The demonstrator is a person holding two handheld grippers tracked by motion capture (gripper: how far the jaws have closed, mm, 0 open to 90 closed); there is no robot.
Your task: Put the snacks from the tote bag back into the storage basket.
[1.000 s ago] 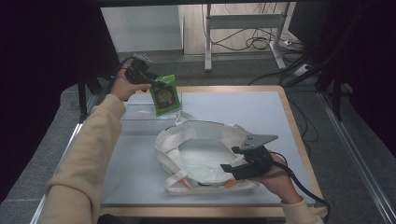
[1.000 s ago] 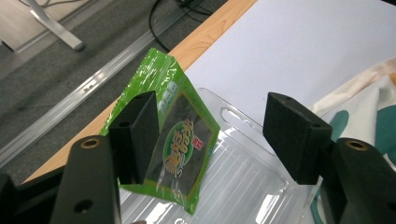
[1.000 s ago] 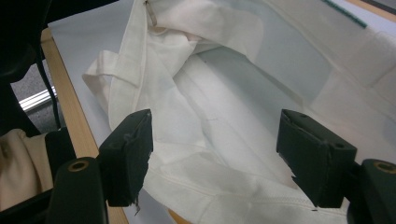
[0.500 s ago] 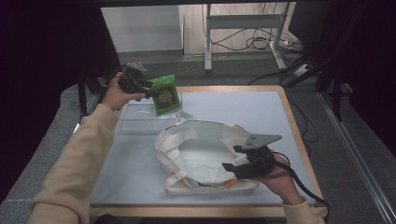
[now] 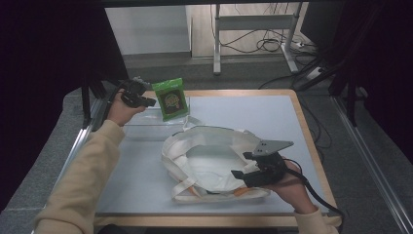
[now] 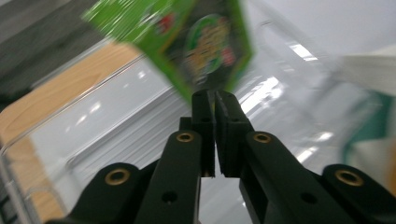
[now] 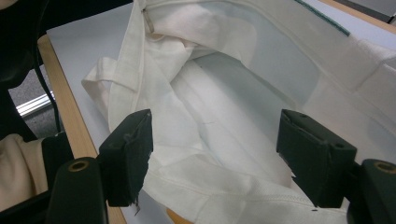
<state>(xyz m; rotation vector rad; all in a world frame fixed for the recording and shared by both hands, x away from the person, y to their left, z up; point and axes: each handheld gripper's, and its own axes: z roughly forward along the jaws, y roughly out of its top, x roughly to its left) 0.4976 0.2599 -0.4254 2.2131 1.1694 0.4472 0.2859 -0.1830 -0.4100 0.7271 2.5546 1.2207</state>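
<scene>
A white cloth tote bag (image 5: 209,161) lies open at the table's (image 5: 272,114) near centre, with bare tabletop to its far right. At the far left, above a clear plastic bin (image 5: 146,127), the left gripper (image 5: 146,101), its jaws just closed, pinches a glossy green snack packet (image 5: 170,98). The right gripper (image 5: 238,171) rests wide open over the bag's near rim.

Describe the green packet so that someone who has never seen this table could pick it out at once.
Start at the white cloth bag lying open in the middle of the table. Beyond its far left edge stands a clear plastic bin. The green packet is held over that bin, pinched at its edge by the left gripper; it is the one bright green thing there, with a round printed picture on its face.
</scene>
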